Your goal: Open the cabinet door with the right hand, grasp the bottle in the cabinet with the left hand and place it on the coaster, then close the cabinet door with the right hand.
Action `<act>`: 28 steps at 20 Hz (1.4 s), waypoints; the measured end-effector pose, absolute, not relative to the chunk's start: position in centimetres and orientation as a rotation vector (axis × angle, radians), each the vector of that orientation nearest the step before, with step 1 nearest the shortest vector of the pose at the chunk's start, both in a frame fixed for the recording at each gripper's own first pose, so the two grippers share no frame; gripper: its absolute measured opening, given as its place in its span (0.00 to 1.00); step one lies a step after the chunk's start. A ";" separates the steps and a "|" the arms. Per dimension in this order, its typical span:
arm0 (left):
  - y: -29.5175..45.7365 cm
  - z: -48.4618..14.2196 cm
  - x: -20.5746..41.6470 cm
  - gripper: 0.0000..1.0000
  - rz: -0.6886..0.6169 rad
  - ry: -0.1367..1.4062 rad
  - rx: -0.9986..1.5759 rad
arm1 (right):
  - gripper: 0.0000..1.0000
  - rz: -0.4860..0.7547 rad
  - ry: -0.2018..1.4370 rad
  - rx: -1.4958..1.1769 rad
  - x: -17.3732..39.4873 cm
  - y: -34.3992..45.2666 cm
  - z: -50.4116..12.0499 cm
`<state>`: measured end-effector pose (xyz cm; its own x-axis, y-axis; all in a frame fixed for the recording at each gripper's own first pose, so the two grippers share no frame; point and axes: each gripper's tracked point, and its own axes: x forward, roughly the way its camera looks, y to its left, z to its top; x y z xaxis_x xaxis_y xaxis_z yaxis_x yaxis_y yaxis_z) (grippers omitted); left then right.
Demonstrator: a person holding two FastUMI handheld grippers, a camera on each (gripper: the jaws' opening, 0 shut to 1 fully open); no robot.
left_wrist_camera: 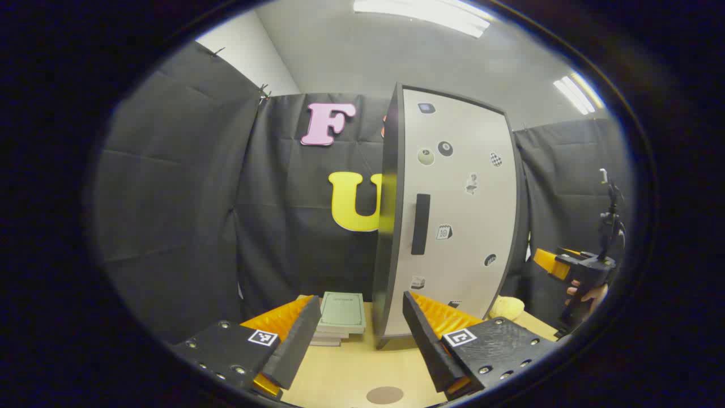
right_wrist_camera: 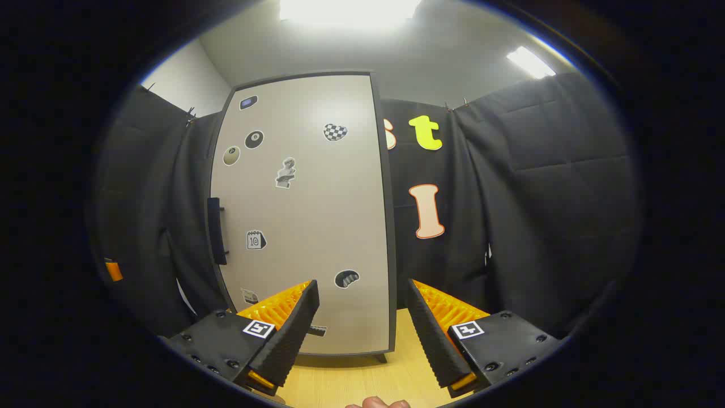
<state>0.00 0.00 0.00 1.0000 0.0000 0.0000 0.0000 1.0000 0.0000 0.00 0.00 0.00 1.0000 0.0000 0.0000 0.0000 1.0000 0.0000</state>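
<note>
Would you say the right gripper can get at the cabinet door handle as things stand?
Probably yes. The right gripper is open and faces the closed cabinet door, holding nothing. The handle sits at the door's left edge, off to the gripper's left, and nothing stands in front of it.

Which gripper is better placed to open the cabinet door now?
Right. The right gripper hangs open facing the closed cabinet door, whose handle lies toward its left. The left gripper sits at the cabinet's side edge.
</note>
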 end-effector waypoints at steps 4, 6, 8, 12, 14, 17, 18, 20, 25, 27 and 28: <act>0.1 -1.1 -0.9 0.90 -0.011 -0.003 0.038 | 0.97 -0.009 0.014 -0.010 -1.5 0.3 -0.3; -0.4 -1.4 -0.6 0.90 -0.029 0.001 0.043 | 0.97 -0.010 0.015 0.007 -2.5 0.3 -0.4; -0.7 -2.1 -0.4 0.88 -0.048 0.005 0.023 | 0.97 -0.022 0.012 0.011 -3.0 -0.3 -0.1; -1.1 -3.3 0.1 0.90 -0.048 0.012 0.008 | 0.97 -0.036 0.015 0.028 -4.1 -1.2 0.0; -1.3 -3.9 0.5 0.87 -0.048 0.016 0.022 | 0.95 -0.054 0.019 0.031 -4.7 -2.0 -0.1; -1.9 -4.8 1.1 0.88 -0.056 0.024 0.022 | 0.96 -0.065 0.030 0.042 -5.4 -2.5 -0.2; -2.2 -5.2 1.2 0.88 -0.061 0.025 0.016 | 0.96 -0.062 0.035 0.048 -5.4 -2.5 -0.2; -2.7 -6.1 1.0 0.90 -0.066 0.030 0.009 | 0.93 -0.054 0.040 0.060 -5.2 -2.3 0.3; -2.5 -9.4 -0.5 0.88 -0.021 0.042 0.012 | 0.93 -0.042 0.016 0.079 -4.3 -2.0 3.0; -2.9 -11.3 -1.8 0.88 -0.028 0.058 -0.040 | 0.93 -0.016 0.004 0.082 -3.5 -1.1 4.2; -2.8 -12.3 -2.4 0.88 -0.022 0.071 -0.046 | 0.97 0.001 -0.004 0.082 -3.1 -0.3 4.9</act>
<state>-2.37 -2.76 -12.33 0.9972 -0.0237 -0.0709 0.0203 0.9987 -0.0470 -3.08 -0.33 4.87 1.0000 0.0006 0.0038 -0.0009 0.9966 0.0822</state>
